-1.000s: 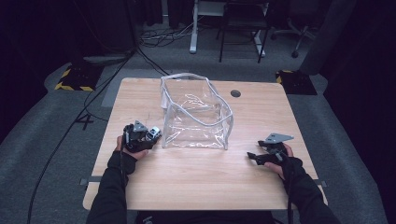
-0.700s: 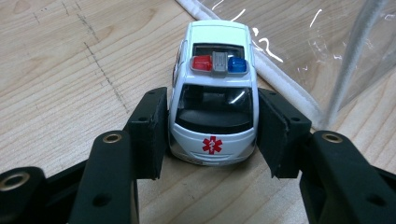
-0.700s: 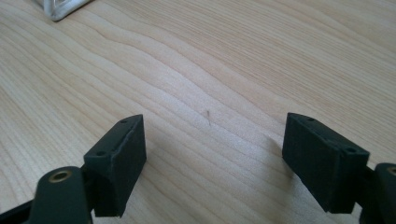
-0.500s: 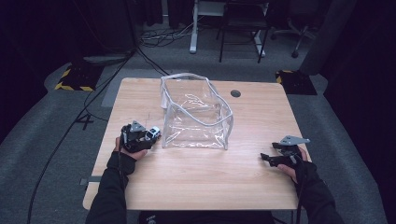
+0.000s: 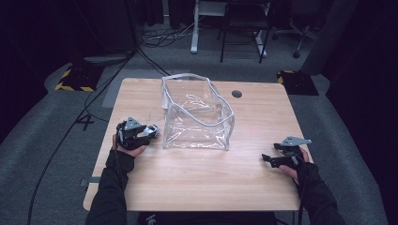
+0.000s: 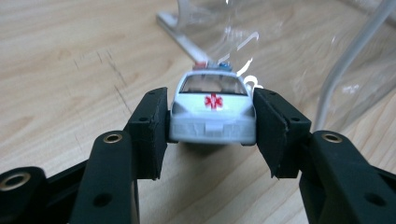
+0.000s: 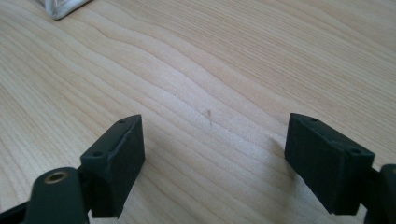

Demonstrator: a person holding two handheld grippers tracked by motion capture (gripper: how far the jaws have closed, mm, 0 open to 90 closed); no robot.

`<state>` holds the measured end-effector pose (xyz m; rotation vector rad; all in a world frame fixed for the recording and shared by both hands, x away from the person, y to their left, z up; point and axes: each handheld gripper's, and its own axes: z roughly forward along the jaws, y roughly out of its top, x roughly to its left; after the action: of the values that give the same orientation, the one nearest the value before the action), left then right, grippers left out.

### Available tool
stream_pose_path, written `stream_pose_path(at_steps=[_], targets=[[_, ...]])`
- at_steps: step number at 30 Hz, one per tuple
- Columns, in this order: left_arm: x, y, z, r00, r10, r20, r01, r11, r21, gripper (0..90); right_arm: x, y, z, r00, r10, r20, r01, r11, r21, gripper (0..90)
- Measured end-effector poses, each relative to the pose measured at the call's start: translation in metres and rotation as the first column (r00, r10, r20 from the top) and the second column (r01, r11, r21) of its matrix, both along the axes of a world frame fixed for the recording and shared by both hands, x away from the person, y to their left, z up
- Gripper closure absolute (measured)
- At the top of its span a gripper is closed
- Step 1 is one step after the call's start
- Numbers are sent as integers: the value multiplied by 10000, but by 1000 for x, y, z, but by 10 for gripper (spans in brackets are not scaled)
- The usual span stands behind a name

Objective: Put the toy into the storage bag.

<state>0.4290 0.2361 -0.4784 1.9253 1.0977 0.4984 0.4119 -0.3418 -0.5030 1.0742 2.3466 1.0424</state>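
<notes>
White toy ambulance [image 6: 212,116], red medical emblem [image 6: 213,101], gripped by left tool [image 6: 210,128]

We see the clear bag [image 5: 197,115] mid-table [image 5: 197,187], the toy car [image 6: 213,112] just left of it between our left gripper's [image 5: 149,132] pads, our right gripper [image 5: 268,158] well apart at right.

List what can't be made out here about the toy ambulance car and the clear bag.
- Toy ambulance car, left gripper view: its front is turned away and its sides are covered by the left hand-held gripper pads.
- Same car, high view: too small, hidden by the gripper body.
- Clear bag, left gripper view: blurred, cut off by the top edge.
</notes>
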Motion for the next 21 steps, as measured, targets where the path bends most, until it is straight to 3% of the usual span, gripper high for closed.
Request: stream_pose_path(at_steps=[4,8,12,17,21], targets=[[-1,-3,4,9997,-190,154,186,9995,239,483,-1,0,0,10000,-69,-15,69,10000,0,204],[-1,-2,9,9993,-166,327,168,9998,-84,483,-1,0,0,10000,-62,-14,62,10000,5,205],[-1,-1,11,9991,-119,399,120,9999,-34,483,-1,0,0,10000,-58,-12,58,10000,2,204],[1,2,18,9980,111,627,-87,9992,-387,483,-1,0,0,10000,-67,-17,67,10000,12,204],[3,8,23,9978,209,633,-184,9990,-402,483,-1,0,0,10000,-60,-12,60,10000,4,204]])
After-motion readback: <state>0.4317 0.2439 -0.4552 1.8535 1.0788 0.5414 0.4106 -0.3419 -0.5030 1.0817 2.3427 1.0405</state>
